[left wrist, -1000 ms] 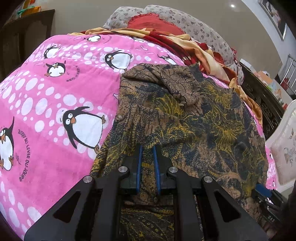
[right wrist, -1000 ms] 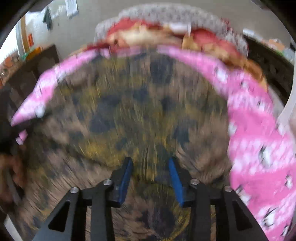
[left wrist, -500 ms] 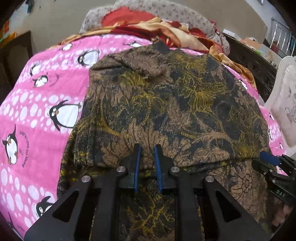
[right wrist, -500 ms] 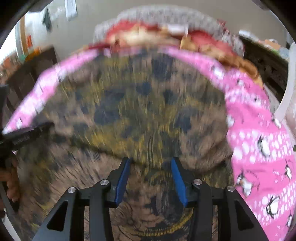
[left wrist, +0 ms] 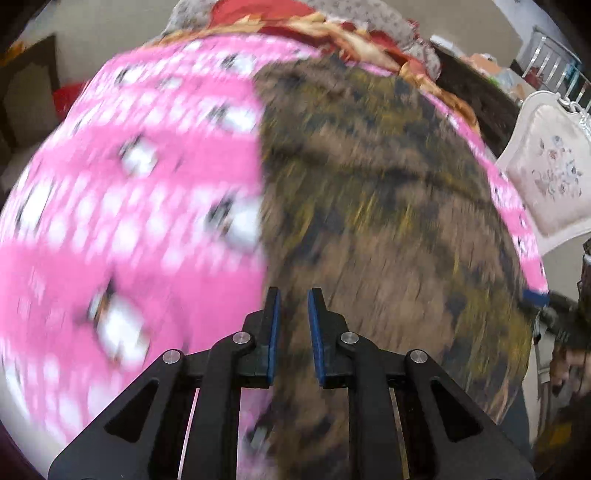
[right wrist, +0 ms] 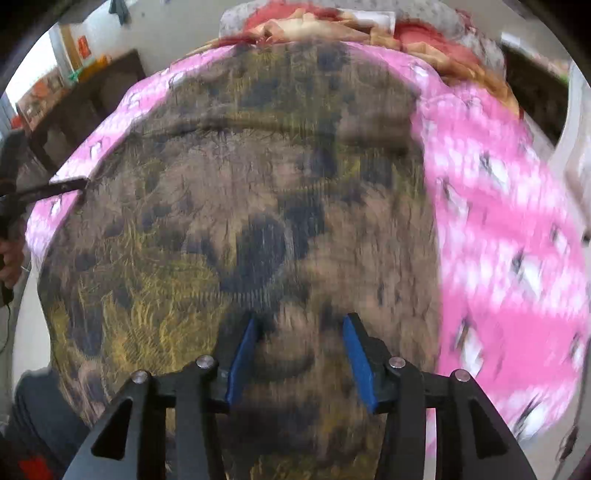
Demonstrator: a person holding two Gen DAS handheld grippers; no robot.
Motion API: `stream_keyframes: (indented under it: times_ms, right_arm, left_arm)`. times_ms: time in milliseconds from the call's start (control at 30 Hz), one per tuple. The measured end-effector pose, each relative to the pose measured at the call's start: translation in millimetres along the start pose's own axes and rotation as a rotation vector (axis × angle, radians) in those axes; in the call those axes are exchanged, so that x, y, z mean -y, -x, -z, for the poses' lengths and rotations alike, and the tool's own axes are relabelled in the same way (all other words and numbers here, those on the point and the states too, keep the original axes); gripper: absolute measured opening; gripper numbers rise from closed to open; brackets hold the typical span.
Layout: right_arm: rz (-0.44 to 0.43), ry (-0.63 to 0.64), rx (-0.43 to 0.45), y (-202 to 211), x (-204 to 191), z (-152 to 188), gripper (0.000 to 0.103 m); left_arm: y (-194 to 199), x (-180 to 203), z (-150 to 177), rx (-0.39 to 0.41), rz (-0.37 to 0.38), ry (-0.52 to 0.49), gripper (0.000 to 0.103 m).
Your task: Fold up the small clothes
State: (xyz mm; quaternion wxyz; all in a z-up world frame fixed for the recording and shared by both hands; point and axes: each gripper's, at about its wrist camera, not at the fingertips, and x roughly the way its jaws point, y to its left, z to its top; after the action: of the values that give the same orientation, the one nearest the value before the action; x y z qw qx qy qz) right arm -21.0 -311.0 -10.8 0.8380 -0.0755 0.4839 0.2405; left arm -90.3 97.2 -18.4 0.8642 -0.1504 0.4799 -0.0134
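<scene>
Cloth fills most of both views: your brown, black and yellow patterned garment point(right wrist: 236, 206) lies spread flat on the pink bedspread point(left wrist: 122, 206), which is printed with white dots and small black-and-white figures, too smeared to make out. Both pictures are blurred, so fine folds and edges are hard to read. Your left gripper point(left wrist: 293, 295) points along the garment's left edge, right where the brown fabric meets the pink; its blue-lined fingers point(left wrist: 274, 325) stand a narrow gap apart, and you can see cloth through that gap, but the blur will not let you tell whether they pinch any of it. Your right gripper point(right wrist: 301, 325) sits over the near end of the garment with its blue fingers point(right wrist: 242, 354) spread wide, nothing caught between them and the fabric lying behind them. From the right wrist view the garment reaches from near the fingers up to the far end of the bed, where a red and tan cloth point(right wrist: 317, 26) is bunched against a grey spotted pillow point(left wrist: 421, 33). In that same view the other gripper's dark tip point(right wrist: 55, 188) meets the garment's left edge. A white chair with a flowered cushion point(left wrist: 550, 173) stands beside the bed on your right, and dark wooden furniture point(right wrist: 92, 99) stands off to the left.
</scene>
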Motion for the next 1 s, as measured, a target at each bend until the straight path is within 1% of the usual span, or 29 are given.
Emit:
stream_keyframes:
  times_ms: [33, 67, 100, 133, 167, 200, 233, 267, 300, 333, 367, 400, 433, 467, 533, 633, 667, 700, 733, 800, 867, 900, 933, 967, 1000]
  right_arm:
    - [0.002, -0.043, 0.007, 5, 3, 3, 0.046]
    - [0.007, -0.074, 0.045, 14, 4, 6, 0.046]
    - [-0.003, -0.077, 0.091, 21, 1, 10, 0.046]
    - [-0.011, -0.075, 0.114, 23, -2, 12, 0.046]
    - [-0.011, -0.066, 0.118, 23, -6, 15, 0.046]
    - [0.007, -0.033, 0.105, 16, -13, 17, 0.046]
    - [0.029, -0.012, 0.084, 10, -18, 19, 0.046]
    - [0.051, 0.002, 0.075, 2, -21, 21, 0.047]
    - [0.056, -0.012, 0.098, 2, -20, 22, 0.050]
    - [0.064, -0.026, 0.103, 4, -17, 23, 0.058]
    - [0.077, -0.041, 0.099, 2, -16, 22, 0.061]
    - [0.080, -0.050, 0.097, 0, -15, 21, 0.065]
    - [0.077, -0.067, 0.095, -2, -13, 20, 0.065]
    - [0.075, -0.082, 0.095, -2, -13, 20, 0.066]
    - [0.087, -0.077, 0.099, -2, -14, 21, 0.066]
    - [0.082, -0.081, 0.105, 0, -13, 23, 0.066]
    - [0.075, -0.089, 0.106, 0, -12, 23, 0.066]
    - [0.073, -0.092, 0.106, 1, -13, 24, 0.066]
    - [0.072, -0.091, 0.104, 2, -13, 25, 0.066]
    - [0.073, -0.085, 0.107, 2, -14, 26, 0.066]
    - [0.072, -0.088, 0.107, 1, -15, 25, 0.066]
    - [0.070, -0.090, 0.107, 2, -14, 26, 0.066]
    - [0.070, -0.088, 0.106, 2, -14, 26, 0.066]
    - [0.071, -0.088, 0.106, 2, -15, 26, 0.066]
    - [0.072, -0.087, 0.106, 2, -15, 26, 0.066]
  left_arm:
    - [5, -5, 11, -0.008, 0.005, 0.015, 0.014]
    - [12, -10, 25, -0.008, 0.015, 0.035, 0.015]
    - [19, -12, 37, -0.001, 0.031, 0.049, 0.018]
    - [27, -13, 51, 0.011, 0.046, 0.053, 0.028]
    - [34, -11, 61, 0.028, 0.062, 0.049, 0.039]
    - [42, -8, 72, 0.045, 0.074, 0.036, 0.046]
    - [49, -5, 83, 0.062, 0.080, 0.023, 0.058]
    - [53, -3, 94, 0.063, 0.091, 0.016, 0.063]
    - [53, -1, 100, 0.058, 0.094, 0.003, 0.063]
    - [54, 2, 105, 0.071, 0.094, -0.017, 0.063]
    - [54, 4, 109, 0.089, 0.090, -0.035, 0.063]
    - [54, 4, 109, 0.085, 0.087, -0.036, 0.063]
    - [52, 4, 108, 0.078, 0.100, -0.023, 0.063]
    - [49, 3, 104, 0.066, 0.129, -0.009, 0.063]
    - [43, 3, 99, 0.025, 0.218, 0.011, 0.063]
    - [33, 1, 90, -0.016, 0.263, -0.009, 0.063]
    - [31, -2, 86, -0.037, 0.289, 0.002, 0.063]
    - [31, -6, 82, -0.048, 0.318, 0.023, 0.063]
    - [30, -14, 78, -0.067, 0.357, 0.066, 0.063]
    - [26, -27, 75, -0.098, 0.412, 0.142, 0.063]
    - [23, -34, 74, -0.111, 0.459, 0.202, 0.063]
    - [24, -33, 75, -0.119, 0.477, 0.208, 0.063]
    - [24, -30, 76, -0.131, 0.513, 0.204, 0.063]
    - [26, -25, 81, -0.149, 0.567, 0.194, 0.063]
    - [27, -21, 83, -0.160, 0.588, 0.182, 0.063]
